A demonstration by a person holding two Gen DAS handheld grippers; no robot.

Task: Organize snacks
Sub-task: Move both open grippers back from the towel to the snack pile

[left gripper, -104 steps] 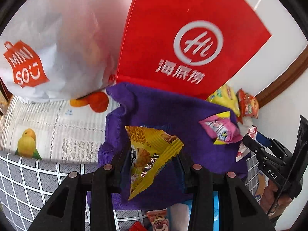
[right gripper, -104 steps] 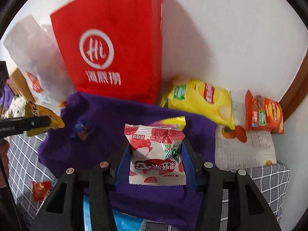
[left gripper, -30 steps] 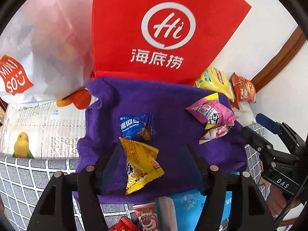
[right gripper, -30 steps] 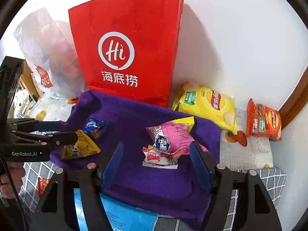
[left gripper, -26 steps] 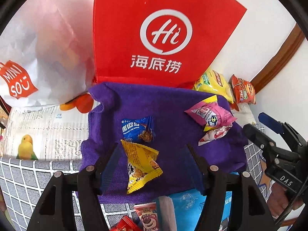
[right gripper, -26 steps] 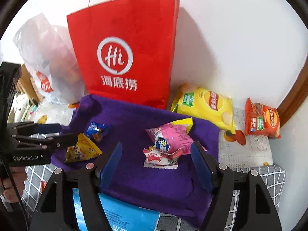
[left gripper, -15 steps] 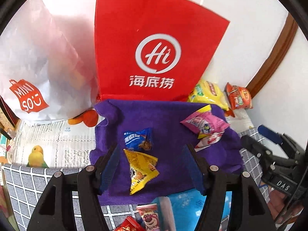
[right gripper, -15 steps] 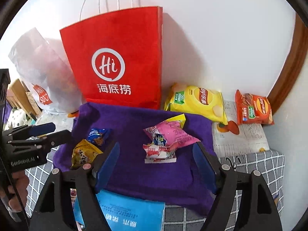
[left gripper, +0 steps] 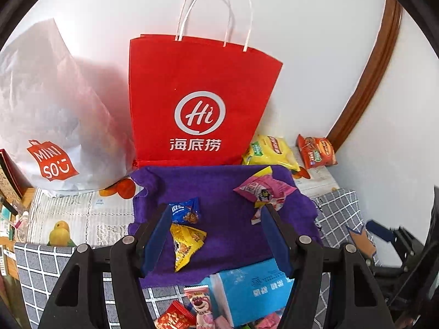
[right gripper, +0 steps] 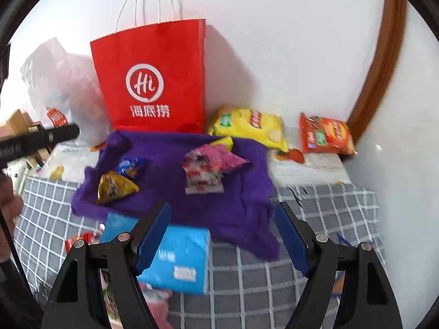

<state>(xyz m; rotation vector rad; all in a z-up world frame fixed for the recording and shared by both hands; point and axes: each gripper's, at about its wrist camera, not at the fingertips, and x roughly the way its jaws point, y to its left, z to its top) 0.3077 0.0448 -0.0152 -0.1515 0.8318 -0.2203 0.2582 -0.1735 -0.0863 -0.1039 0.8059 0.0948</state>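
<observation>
A purple cloth (left gripper: 227,181) lies in front of a red paper bag (left gripper: 200,109). On it rest a blue snack (left gripper: 185,211), a yellow snack (left gripper: 188,244), and to the right a pink snack (left gripper: 263,190) over a red-and-white snack (right gripper: 203,182). My left gripper (left gripper: 216,213) hovers open above the cloth's near side, holding nothing. My right gripper (right gripper: 222,213) is open and empty too, drawn back over the cloth's (right gripper: 178,200) front edge. The yellow snack (right gripper: 115,187) and the pink snack (right gripper: 219,156) also show, blurred, in the right wrist view.
A white MINISO bag (left gripper: 49,126) stands left of the red bag. Yellow chips (right gripper: 249,126) and orange chips (right gripper: 325,134) lie by the wall at right. A blue tissue pack (right gripper: 181,257) and small sweets (left gripper: 197,307) sit near the front on the checked cover (right gripper: 323,205).
Both grippers let go of their snacks, the yellow one and the red-and-white one, which now lie on the cloth. Both have since pulled back and risen; the right jaws stand slightly wider.
</observation>
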